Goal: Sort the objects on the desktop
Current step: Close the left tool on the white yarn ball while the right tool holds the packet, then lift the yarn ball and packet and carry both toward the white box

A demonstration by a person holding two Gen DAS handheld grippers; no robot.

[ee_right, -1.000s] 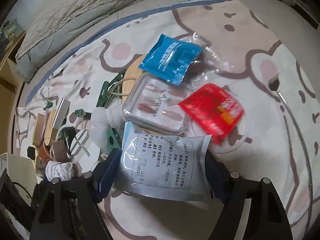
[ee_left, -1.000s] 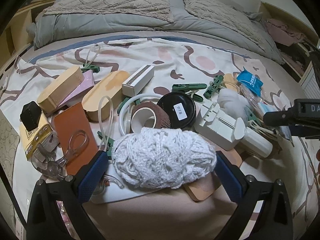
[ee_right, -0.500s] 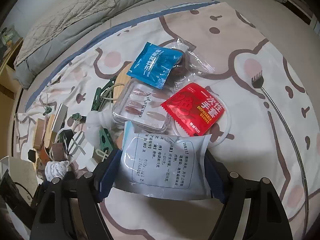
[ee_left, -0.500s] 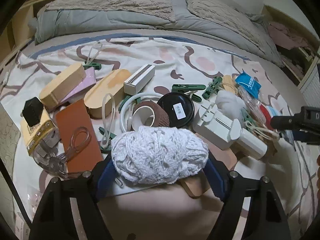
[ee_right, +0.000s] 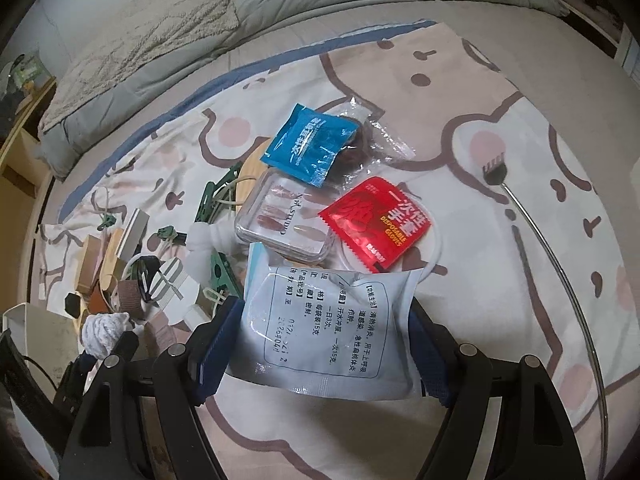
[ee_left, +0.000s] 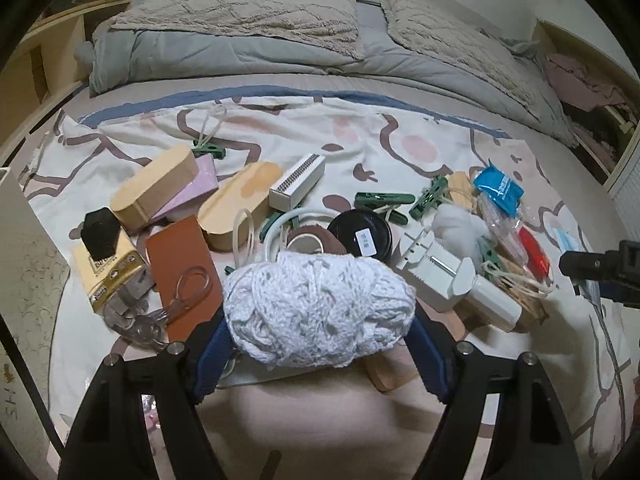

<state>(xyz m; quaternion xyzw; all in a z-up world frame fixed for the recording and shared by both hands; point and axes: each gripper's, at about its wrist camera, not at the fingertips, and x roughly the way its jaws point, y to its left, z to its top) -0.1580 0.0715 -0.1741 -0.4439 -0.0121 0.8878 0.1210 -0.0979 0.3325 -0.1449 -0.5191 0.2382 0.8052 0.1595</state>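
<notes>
My left gripper [ee_left: 318,354] is shut on a ball of white yarn [ee_left: 318,306] and holds it above the pile of small items; the yarn also shows in the right wrist view [ee_right: 105,332]. My right gripper [ee_right: 320,354] is shut on a white medicine sachet with printed text [ee_right: 332,330], held above the patterned sheet [ee_right: 500,112]. Beyond the sachet lie a red disposable-gloves packet [ee_right: 378,224], a clear nail case [ee_right: 286,216] and a blue sachet [ee_right: 308,144].
The pile holds wooden boxes [ee_left: 154,188], an orange card [ee_left: 182,268], a black round tin [ee_left: 360,234], a tape roll [ee_left: 310,242], a white tool [ee_left: 436,270] and green clips [ee_left: 380,200]. A long metal scratcher [ee_right: 540,240] lies right. Grey bedding [ee_left: 280,48] lies behind. A white box edge [ee_right: 28,320] stands left.
Both grippers have risen and pulled back with their loads. The left gripper's fingers have closed in on the yarn. The right gripper's view has shifted so the packets sit farther off.
</notes>
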